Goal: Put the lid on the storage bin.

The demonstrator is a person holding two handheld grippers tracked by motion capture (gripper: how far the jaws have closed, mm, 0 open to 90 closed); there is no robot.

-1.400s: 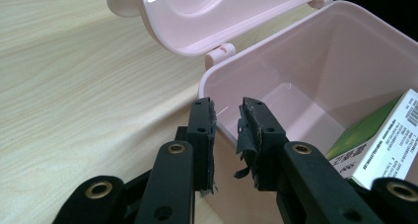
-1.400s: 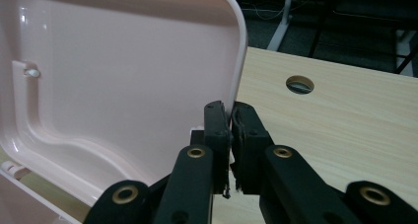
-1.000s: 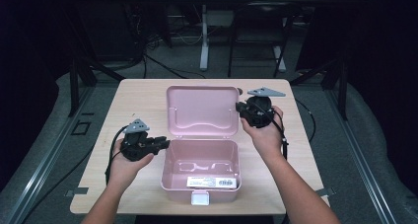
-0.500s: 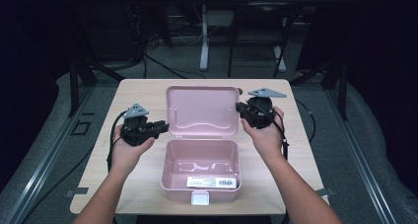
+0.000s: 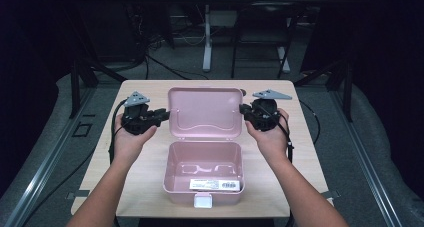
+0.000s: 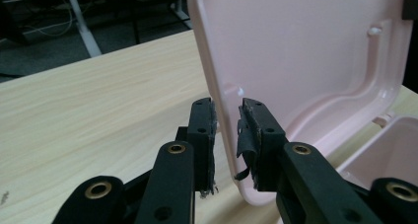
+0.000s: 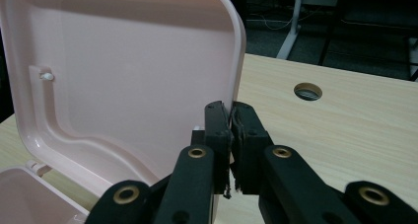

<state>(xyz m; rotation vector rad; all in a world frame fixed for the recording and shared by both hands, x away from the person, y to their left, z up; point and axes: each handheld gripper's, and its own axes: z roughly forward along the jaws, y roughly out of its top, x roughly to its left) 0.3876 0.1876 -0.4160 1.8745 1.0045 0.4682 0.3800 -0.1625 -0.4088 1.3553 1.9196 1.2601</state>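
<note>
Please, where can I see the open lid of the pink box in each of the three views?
High view: the lid stands at the centre, behind the box base, between the two grippers.
Left gripper view: the lid fills the upper right; its edge runs between the jaws.
Right gripper view: the lid fills the upper left; the jaws pinch its edge.
Shared landmark: the light wooden table.

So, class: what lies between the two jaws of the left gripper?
In the left gripper view, the left gripper straddles the side edge of the pink lid: the rim runs through the gap, with a slit of space showing beside each pad.
</note>
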